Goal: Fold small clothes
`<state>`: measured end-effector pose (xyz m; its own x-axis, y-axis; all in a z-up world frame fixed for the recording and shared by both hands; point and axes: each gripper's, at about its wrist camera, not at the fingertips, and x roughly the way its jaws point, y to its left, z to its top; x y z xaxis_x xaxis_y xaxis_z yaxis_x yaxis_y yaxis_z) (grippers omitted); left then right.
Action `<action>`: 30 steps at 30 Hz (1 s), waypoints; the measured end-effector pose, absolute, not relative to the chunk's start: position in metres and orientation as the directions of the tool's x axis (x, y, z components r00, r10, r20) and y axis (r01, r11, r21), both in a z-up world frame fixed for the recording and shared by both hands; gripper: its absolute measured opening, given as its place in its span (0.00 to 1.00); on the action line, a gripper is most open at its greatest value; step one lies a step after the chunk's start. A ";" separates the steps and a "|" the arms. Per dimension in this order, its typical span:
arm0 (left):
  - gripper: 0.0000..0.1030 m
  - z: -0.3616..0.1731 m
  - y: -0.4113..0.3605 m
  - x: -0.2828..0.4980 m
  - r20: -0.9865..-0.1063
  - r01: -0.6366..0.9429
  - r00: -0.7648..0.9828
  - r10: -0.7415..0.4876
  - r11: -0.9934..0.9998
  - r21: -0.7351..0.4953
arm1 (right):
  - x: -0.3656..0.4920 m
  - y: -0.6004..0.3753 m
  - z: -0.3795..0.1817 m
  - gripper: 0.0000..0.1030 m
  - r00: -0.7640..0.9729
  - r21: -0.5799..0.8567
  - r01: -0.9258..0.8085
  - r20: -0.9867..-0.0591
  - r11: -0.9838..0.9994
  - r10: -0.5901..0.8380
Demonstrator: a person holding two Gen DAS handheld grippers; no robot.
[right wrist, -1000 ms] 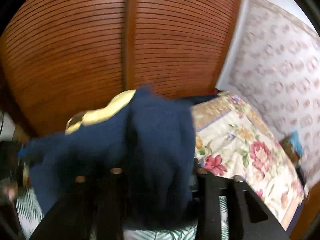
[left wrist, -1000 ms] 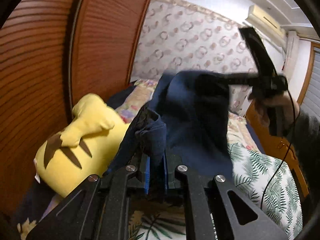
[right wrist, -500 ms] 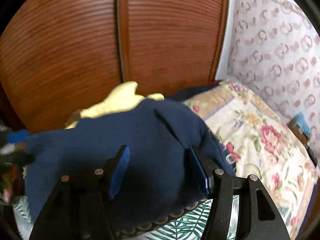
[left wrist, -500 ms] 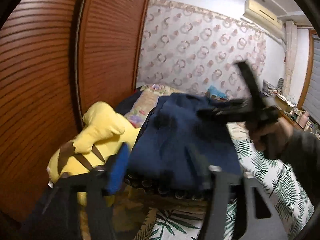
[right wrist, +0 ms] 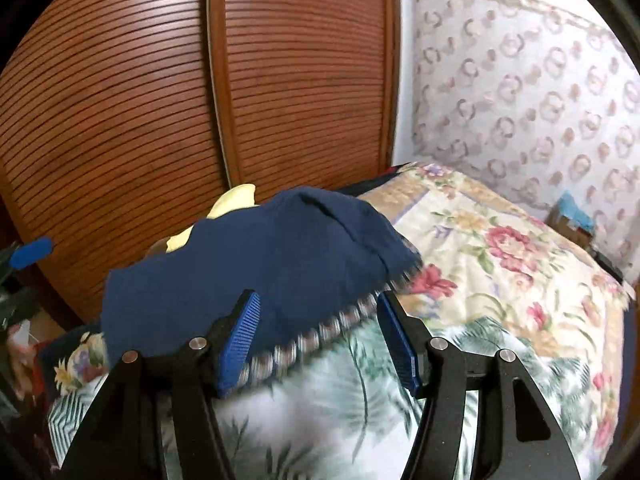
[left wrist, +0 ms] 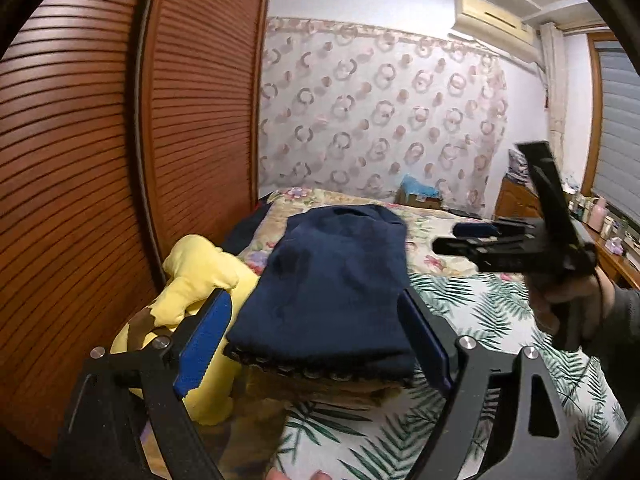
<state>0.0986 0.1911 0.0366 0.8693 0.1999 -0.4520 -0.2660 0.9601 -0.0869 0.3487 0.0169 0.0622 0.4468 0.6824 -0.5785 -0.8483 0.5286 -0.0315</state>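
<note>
A navy blue garment (left wrist: 332, 280) lies folded flat on a low pile with a patterned trim, on the bed. My left gripper (left wrist: 316, 340) stands wide open just in front of its near edge, and its blue pads (left wrist: 204, 344) are clear of the cloth. In the right wrist view the same garment (right wrist: 260, 264) spreads beyond my right gripper (right wrist: 320, 340), which is open with nothing pressed between its pads. From the left wrist view the right gripper (left wrist: 500, 244) hovers to the right of the garment, held by a hand (left wrist: 568, 300).
A yellow plush toy (left wrist: 200, 268) leans against the garment's left side. Louvred wooden doors (left wrist: 80, 160) close off the left. The bed has a palm-leaf cover (left wrist: 480, 308) near me and a floral quilt (right wrist: 500, 248) farther back. A wooden dresser (left wrist: 516, 196) stands at the right.
My left gripper let go of the navy garment, opened wide and drew back. The garment dropped from hanging to lying flat on the pile. My right gripper pulled away to the right.
</note>
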 end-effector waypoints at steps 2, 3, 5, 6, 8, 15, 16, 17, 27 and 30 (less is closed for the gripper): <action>0.83 0.038 0.182 0.095 -0.448 -0.252 0.873 0.192 0.964 -0.079 | 0.330 0.000 0.067 0.61 0.463 -0.025 -0.837 -0.564 0.547 0.684; 0.83 0.038 0.177 0.094 -0.445 -0.240 0.877 0.181 0.968 -0.079 | 0.322 -0.008 0.067 0.62 0.481 -0.027 -0.827 -0.553 0.562 0.681; 0.83 0.038 0.166 0.090 -0.444 -0.215 0.882 0.159 0.974 -0.078 | 0.301 -0.027 0.069 0.65 0.510 -0.026 -0.806 -0.537 0.591 0.672; 0.83 0.038 0.162 0.089 -0.444 -0.207 0.883 0.153 0.975 -0.077 | 0.290 -0.036 0.070 0.69 0.518 -0.018 -0.799 -0.528 0.602 0.672; 0.83 0.037 0.152 0.086 -0.448 -0.193 0.883 0.140 0.978 -0.075 | 0.269 -0.054 0.070 0.71 0.538 -0.011 -0.782 -0.518 0.624 0.665; 0.83 0.031 0.110 0.082 -0.458 -0.111 0.887 0.058 0.990 -0.090 | 0.214 -0.107 0.060 0.73 0.625 0.034 -0.680 -0.494 0.732 0.604; 0.83 0.029 0.104 0.082 -0.459 -0.098 0.887 0.046 0.991 -0.092 | 0.207 -0.114 0.059 0.73 0.640 0.041 -0.661 -0.492 0.750 0.591; 0.83 0.029 0.098 0.082 -0.461 -0.089 0.886 0.037 0.992 -0.092 | 0.199 -0.122 0.058 0.73 0.657 0.042 -0.639 -0.488 0.768 0.574; 0.83 0.030 0.038 0.068 -0.461 0.005 0.886 -0.044 0.996 -0.085 | 0.125 -0.172 0.056 0.73 0.771 0.069 -0.481 -0.442 0.874 0.459; 0.83 0.039 0.025 0.064 -0.450 0.020 0.892 -0.049 0.997 -0.068 | 0.107 -0.176 0.061 0.73 0.793 0.067 -0.458 -0.419 0.887 0.441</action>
<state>0.0637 0.0255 0.0386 0.8917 -0.0489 -0.4500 0.0205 0.9975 -0.0677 0.1073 -0.1762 0.0613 0.7934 0.4413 -0.4193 -0.4575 0.8866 0.0675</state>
